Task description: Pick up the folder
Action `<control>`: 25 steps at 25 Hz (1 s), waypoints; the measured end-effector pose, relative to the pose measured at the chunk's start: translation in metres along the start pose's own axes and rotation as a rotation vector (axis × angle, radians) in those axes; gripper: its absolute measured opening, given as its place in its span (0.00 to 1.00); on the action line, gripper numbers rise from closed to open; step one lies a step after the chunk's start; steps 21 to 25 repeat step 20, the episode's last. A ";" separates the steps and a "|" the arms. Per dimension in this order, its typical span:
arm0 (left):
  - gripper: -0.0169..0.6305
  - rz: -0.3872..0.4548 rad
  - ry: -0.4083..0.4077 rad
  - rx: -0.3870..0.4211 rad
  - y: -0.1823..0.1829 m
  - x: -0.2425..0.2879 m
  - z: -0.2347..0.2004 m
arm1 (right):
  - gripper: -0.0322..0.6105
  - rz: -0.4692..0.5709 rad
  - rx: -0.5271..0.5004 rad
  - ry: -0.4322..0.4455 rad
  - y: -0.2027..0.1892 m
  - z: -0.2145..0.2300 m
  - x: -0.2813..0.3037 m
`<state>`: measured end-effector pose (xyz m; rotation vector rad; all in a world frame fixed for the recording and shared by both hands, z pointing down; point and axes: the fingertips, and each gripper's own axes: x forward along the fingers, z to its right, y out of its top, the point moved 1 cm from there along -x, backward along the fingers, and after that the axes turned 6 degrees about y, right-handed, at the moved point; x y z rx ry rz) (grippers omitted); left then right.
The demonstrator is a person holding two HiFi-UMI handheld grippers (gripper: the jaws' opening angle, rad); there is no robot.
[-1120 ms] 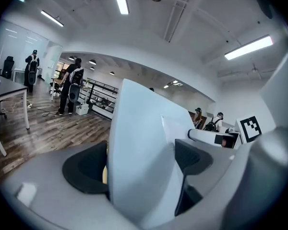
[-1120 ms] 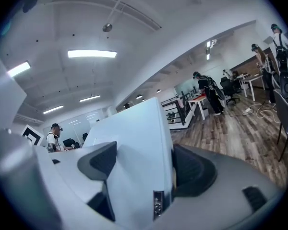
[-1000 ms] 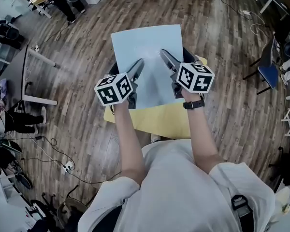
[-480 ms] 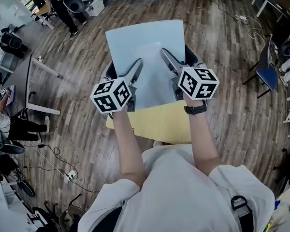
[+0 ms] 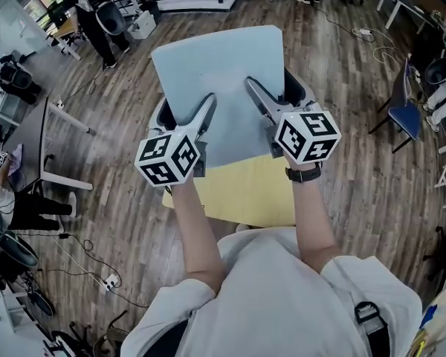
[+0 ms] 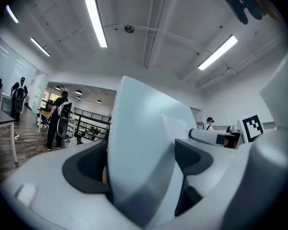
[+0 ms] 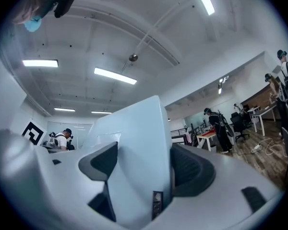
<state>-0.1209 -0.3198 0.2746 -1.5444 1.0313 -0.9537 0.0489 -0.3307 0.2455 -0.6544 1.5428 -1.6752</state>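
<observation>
**A:** Head view first. Where does the folder (image 5: 215, 65) sit relative to the desk (image 5: 245, 192)?

**B:** It is over the desk's far edge. Most of it juts out past that edge above the wooden floor (image 5: 357, 147). It lies roughly flat, with its near edge towards the person.

**A:** What has hold of it?

**B:** Both tools. The left tool (image 5: 188, 104) is clamped on the folder's near edge, towards the desk's left corner. One jaw lies on top of the sheet and the other is underneath. The right tool (image 5: 273, 84) grips the same way towards the desk's right corner.

**A:** Are they really gripping it, or only straddling it?

**B:** Gripping. In the left gripper view the pale folder stands edge-on between the dark pads (image 6: 89, 169) and fills the gap, with a pad against each face. The right gripper view shows the same. The jaws stand fairly far apart, but the folder takes up that whole width.

**A:** So is the pick-up done?

**B:** I'd judge it largely done. The folder looks clear of the desk and carried by the two tools alone, and neither gripper view shows any desk top beneath it. From above I can't tell how far it hangs over the desk. At most, what's left is holding it steady in the air.
</observation>
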 end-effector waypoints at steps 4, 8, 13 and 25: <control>0.72 0.015 -0.011 -0.009 0.002 -0.002 -0.001 | 0.63 -0.001 -0.015 -0.008 0.003 -0.004 -0.001; 0.72 0.013 -0.010 -0.009 -0.001 -0.003 -0.001 | 0.63 -0.008 -0.015 -0.011 0.001 -0.004 -0.002; 0.72 0.004 -0.001 -0.011 -0.005 -0.002 0.001 | 0.63 -0.018 -0.006 -0.010 -0.002 -0.001 -0.004; 0.72 -0.038 0.002 -0.027 -0.022 0.005 -0.006 | 0.63 -0.060 0.010 -0.018 -0.022 0.005 0.002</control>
